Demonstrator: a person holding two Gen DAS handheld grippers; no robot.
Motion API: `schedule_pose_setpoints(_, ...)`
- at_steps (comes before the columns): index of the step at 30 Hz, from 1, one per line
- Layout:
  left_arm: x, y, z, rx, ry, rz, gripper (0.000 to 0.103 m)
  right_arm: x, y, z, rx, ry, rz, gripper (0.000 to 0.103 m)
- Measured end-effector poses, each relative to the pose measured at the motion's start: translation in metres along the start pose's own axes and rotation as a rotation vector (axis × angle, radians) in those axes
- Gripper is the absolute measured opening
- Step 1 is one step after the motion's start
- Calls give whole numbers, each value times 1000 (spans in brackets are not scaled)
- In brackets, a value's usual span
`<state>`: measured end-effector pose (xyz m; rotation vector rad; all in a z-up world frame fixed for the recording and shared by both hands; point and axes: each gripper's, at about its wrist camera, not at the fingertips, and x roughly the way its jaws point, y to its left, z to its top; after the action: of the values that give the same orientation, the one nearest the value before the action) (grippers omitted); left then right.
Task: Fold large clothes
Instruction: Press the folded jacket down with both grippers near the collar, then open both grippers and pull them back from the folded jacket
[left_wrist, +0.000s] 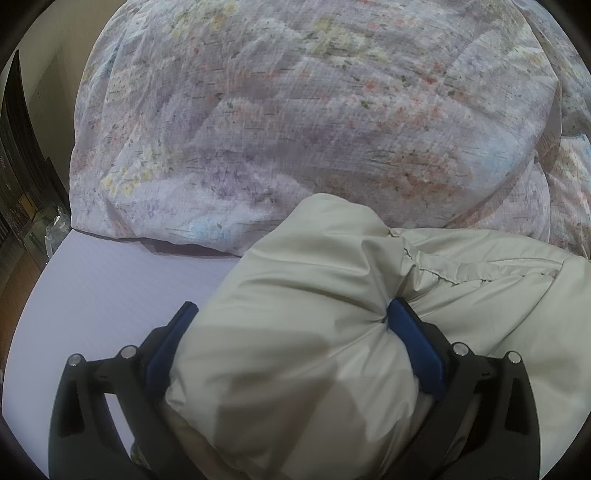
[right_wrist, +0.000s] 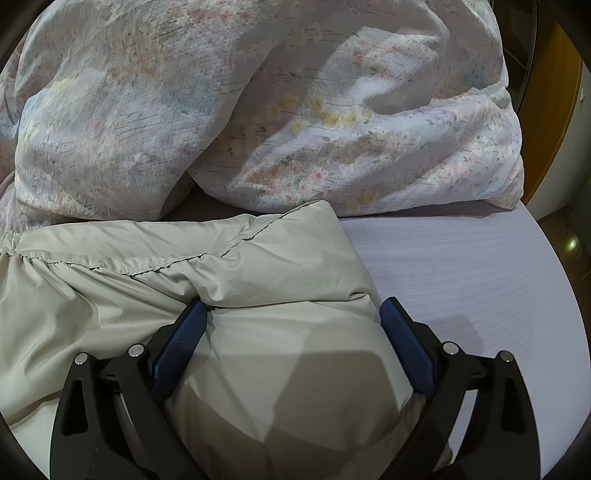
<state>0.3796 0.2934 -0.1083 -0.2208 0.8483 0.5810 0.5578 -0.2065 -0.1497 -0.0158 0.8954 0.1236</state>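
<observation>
A puffy beige padded jacket (left_wrist: 317, 258) lies on a lavender bed sheet (left_wrist: 110, 284). My left gripper (left_wrist: 293, 304) straddles a thick fold at the jacket's left end. Its blue pads (left_wrist: 413, 343) press into the fabric, and creases radiate from the right pad. In the right wrist view the same jacket (right_wrist: 166, 266) spreads to the left, with a stitched seam running across it. My right gripper (right_wrist: 293, 304) holds a bulky fold at the jacket's right end, and both pads (right_wrist: 181, 343) sink into the padding. The fingers of each gripper stand wide apart, with the fold filling the gap.
A bunched floral duvet (left_wrist: 295, 110) is heaped just beyond the jacket and fills the far side of the bed (right_wrist: 221, 92). Bare sheet (right_wrist: 472, 266) lies to the right of the right gripper. Dark furniture (left_wrist: 22, 166) stands past the bed's left edge, and a wooden door (right_wrist: 550, 110) at far right.
</observation>
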Motion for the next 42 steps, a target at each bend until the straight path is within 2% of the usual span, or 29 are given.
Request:
schedule_pose_setpoints(15,0,0,-1,-11,-1,1,101,-4,1,-1,10,-1,-5,97)
schedule_pose_setpoints(19,-5,0,-4,-15,-9,25,101,-10,8,-3,17,-7,-38,98)
schedule_pose_setpoints(22,-23,4,-11,-19,9,34,101,-31,7,-12,47,1,-106,98)
schedule_pose_setpoints(27,-88,35,-47,-51,-6,-86,101,-92,-34,-48,248,9,-6,98)
schedule_pose_setpoints(29,-109,49,-61,-59,-19,-110,101,-114,-54,-73,340,30,14,98)
schedule_pose_setpoints(32,-135,72,-85,-94,-23,-138,101,-134,-81,-109,452,48,103,98)
schedule_pose_setpoints(35,-137,91,-102,-162,31,-190,101,-131,-90,-134,538,110,211,97)
schedule_pose_setpoints(37,-134,95,-111,-195,66,-227,100,-123,-87,-144,571,146,301,92)
schedule_pose_setpoints(41,-125,87,-123,-252,121,-309,99,-112,-74,-144,593,166,354,91)
schedule_pose_setpoints(42,-123,86,-125,-265,127,-326,96,-110,-72,-144,607,160,368,90)
